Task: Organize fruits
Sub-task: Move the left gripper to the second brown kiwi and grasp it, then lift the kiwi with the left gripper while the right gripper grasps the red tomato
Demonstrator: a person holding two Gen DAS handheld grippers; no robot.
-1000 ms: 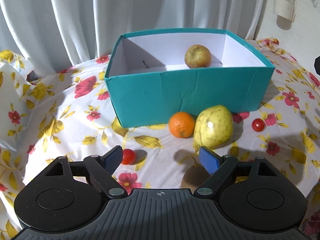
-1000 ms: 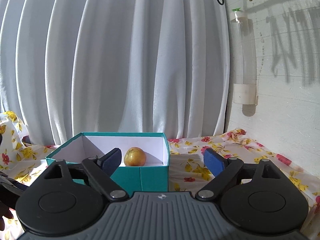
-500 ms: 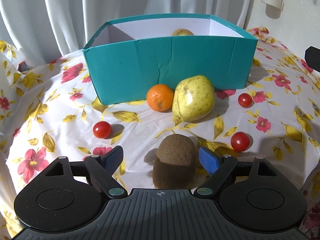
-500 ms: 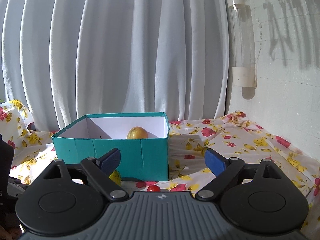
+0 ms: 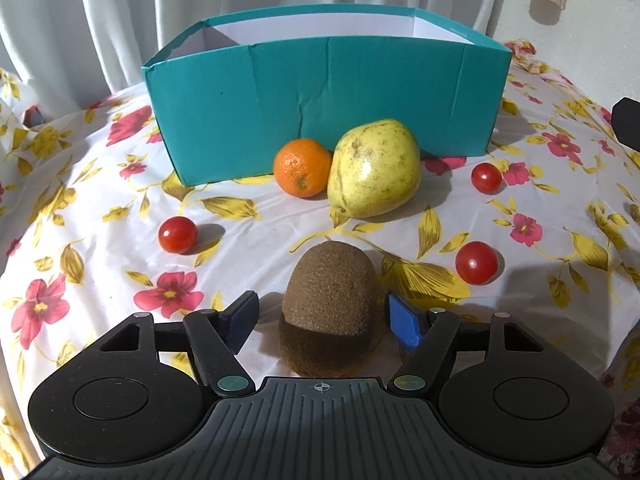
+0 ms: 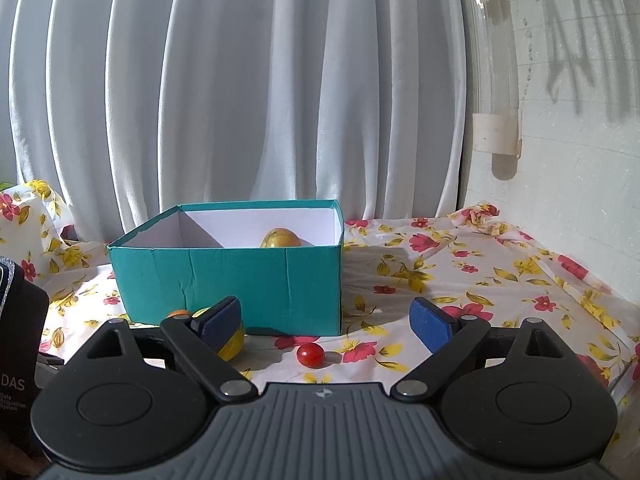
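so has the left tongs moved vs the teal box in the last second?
Yes. The left tongs dropped lower and toward the table; the teal box interior is now hidden, and the kiwi sits between the closing jaws.

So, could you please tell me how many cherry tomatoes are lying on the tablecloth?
3: one left of the kiwi, one right of it, one farther back, right of the pear. More may be hidden behind the teal box.

Fuzzy, matt brown kiwi (image 5: 330,300), glossy smooth cherry tomatoes (image 5: 177,235), dimpled orange (image 5: 302,167), speckled waxy pear (image 5: 374,168). Teal box (image 5: 320,108) looks like creased cardboard, tablecloth (image 5: 100,208) shiny plastic-ish.
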